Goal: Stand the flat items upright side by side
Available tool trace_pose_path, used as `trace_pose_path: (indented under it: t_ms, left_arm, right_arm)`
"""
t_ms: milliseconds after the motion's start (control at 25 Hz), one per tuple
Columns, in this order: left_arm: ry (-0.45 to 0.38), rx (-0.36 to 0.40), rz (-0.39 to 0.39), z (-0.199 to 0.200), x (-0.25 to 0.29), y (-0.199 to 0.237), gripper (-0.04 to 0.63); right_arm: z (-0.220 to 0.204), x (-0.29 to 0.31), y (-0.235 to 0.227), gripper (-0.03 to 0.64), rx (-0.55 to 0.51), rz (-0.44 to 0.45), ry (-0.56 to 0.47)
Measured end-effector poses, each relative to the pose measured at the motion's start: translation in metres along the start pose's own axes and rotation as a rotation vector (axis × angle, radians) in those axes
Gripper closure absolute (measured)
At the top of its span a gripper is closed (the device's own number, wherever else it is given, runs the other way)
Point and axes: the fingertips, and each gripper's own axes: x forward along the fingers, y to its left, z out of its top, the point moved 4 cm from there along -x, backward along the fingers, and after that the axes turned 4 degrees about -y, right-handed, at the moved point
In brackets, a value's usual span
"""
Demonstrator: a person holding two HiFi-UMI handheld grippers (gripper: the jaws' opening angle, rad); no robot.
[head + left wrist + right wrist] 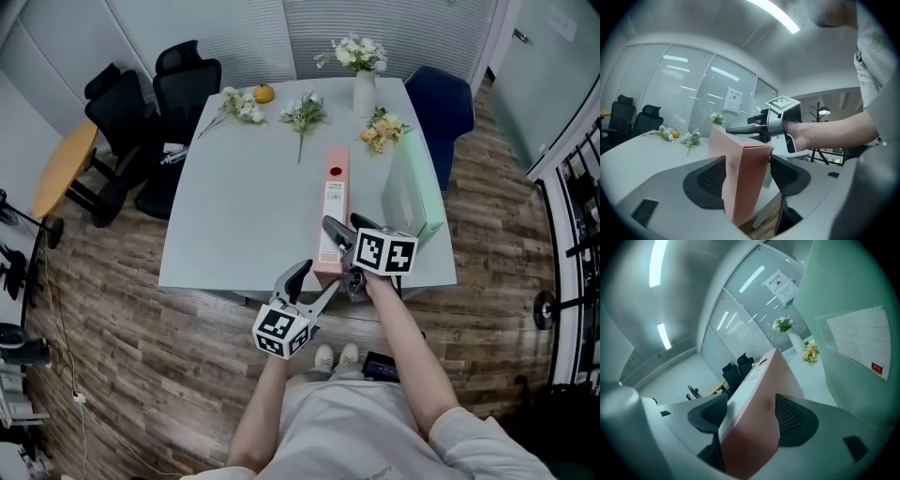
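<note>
2 binders on the worktop [234,206]: 1 pink binder [333,187], 1 green binder [412,197]. Pink binder stands on its long edge, spine up, near end at the worktop's front edge, other end twd the middle. Green binder is up on edge too, just R of it w/ a gap, by the worktop's R edge.

2 grippers, both at the pink binder's near end. R gripper [752,418] is clamped across it from above, pads tight on both faces. L gripper [747,178] sits lower, jaws wide apart & straddling the end corner. Its pads are right by the faces, no clear squeeze.

Far side of the worktop: 3 loose flower bunches [239,103], 1 vase [364,92] w/ flowers, 1 orange [263,93]. 3 chairs nearby: 2 black chairs [183,89] at L, 1 blue chair [441,103] at far R.
</note>
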Motion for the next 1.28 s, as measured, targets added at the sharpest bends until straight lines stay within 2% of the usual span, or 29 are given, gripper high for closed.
trace_pose_path:
  t_ms: [80, 320, 480, 680, 800, 920, 1280]
  left_arm:
    - [-0.023, -0.016, -0.022, 0.004, -0.004, 0.001, 0.308]
    - [-0.109, -0.107, -0.009, 0.021, -0.013, 0.011, 0.308]
    - [-0.143, -0.144, -0.032, 0.032, -0.011, 0.016, 0.308]
    - [-0.180, -0.238, -0.061, 0.048, -0.001, 0.037, 0.310]
    - [-0.185, -0.321, -0.104, 0.053, 0.012, 0.058, 0.310]
    - [-0.169, -0.398, -0.161, 0.054, 0.032, 0.079, 0.310]
    - [-0.029, -0.454, -0.405, 0.049, 0.082, 0.113, 0.310]
  right_arm:
    - [0.001, -0.002, -0.001, 0.295, -0.018, -0.005, 0.007]
    - [0.002, -0.007, -0.003, 0.295, -0.029, -0.019, 0.012]
    - [0.002, -0.011, -0.003, 0.295, -0.040, -0.031, 0.023]
    - [0.011, -0.010, 0.002, 0.295, -0.054, -0.045, 0.019]
    - [0.016, -0.002, 0.003, 0.295, -0.082, -0.070, 0.023]
    - [0.023, 0.007, 0.003, 0.295, -0.105, -0.111, 0.031]
    - [0.056, 0.040, -0.003, 0.295, -0.119, -0.261, 0.044]
